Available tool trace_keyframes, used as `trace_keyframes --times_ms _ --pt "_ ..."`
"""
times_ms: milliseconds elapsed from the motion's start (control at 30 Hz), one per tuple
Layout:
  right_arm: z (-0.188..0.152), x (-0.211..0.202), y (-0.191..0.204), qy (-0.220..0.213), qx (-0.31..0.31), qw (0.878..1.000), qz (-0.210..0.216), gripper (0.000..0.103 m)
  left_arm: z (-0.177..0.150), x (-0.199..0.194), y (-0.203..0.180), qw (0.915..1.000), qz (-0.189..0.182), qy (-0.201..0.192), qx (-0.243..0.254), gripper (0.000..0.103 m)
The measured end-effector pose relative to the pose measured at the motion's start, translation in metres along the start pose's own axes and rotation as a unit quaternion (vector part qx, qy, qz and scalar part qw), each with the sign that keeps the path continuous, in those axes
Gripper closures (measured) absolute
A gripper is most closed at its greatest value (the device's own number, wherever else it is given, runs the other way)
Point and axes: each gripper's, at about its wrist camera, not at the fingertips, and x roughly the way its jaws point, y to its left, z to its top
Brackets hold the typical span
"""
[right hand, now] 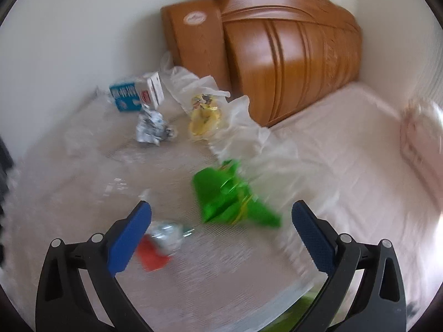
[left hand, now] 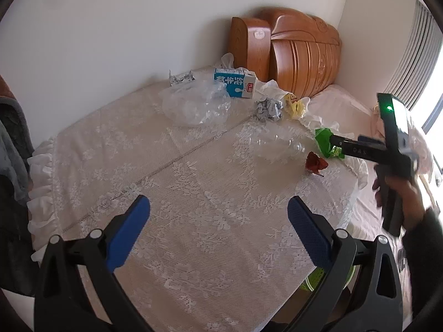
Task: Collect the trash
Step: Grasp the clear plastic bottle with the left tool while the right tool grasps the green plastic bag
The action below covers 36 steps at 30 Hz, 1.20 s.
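Trash lies scattered across the lace-covered table (left hand: 193, 221): milk carton (left hand: 234, 83), clear plastic bag (left hand: 193, 105), crushed bottle (left hand: 279, 145), red scrap (left hand: 315, 164). My right gripper (right hand: 221, 225) has its jaws wide, nearing the green wrapper (right hand: 224, 202) at the table edge. My left gripper (left hand: 218, 218) hangs spread and empty over bare lace, presumably held clear.

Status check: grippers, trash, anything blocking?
Left gripper open, empty. Right gripper open, nearing green wrapper. Clear bottle, red scrap close beside.

Daylit, right view blurred, fisheye edges
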Motion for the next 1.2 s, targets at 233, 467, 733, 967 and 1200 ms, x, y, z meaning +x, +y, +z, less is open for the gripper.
trace_keyframes --times_ms 233,467,733,967,1200 --pt "0.007 0.038 0.002 0.053 -0.145 0.987 0.033 0.013 0.002 0.010 0.001 0.9999 0.004 0.014 -0.001 0.008" --pt "0.009 0.060 0.007 0.068 -0.151 0.984 0.058 0.044 0.015 0.027 -0.011 0.9983 -0.021 0.044 -0.031 0.008" --pt "0.014 0.032 -0.014 0.017 -0.078 0.993 0.091 0.045 0.046 0.064 -0.062 0.9914 -0.066 0.079 -0.081 0.008" --pt "-0.007 -0.040 -0.046 -0.052 -0.009 0.992 0.112 0.045 0.065 0.129 -0.094 0.9792 -0.035 0.111 -0.167 0.008" --pt "-0.049 -0.083 -0.075 -0.070 0.029 0.990 0.121 0.045 0.077 0.185 -0.111 0.9627 0.062 0.146 -0.219 0.008"
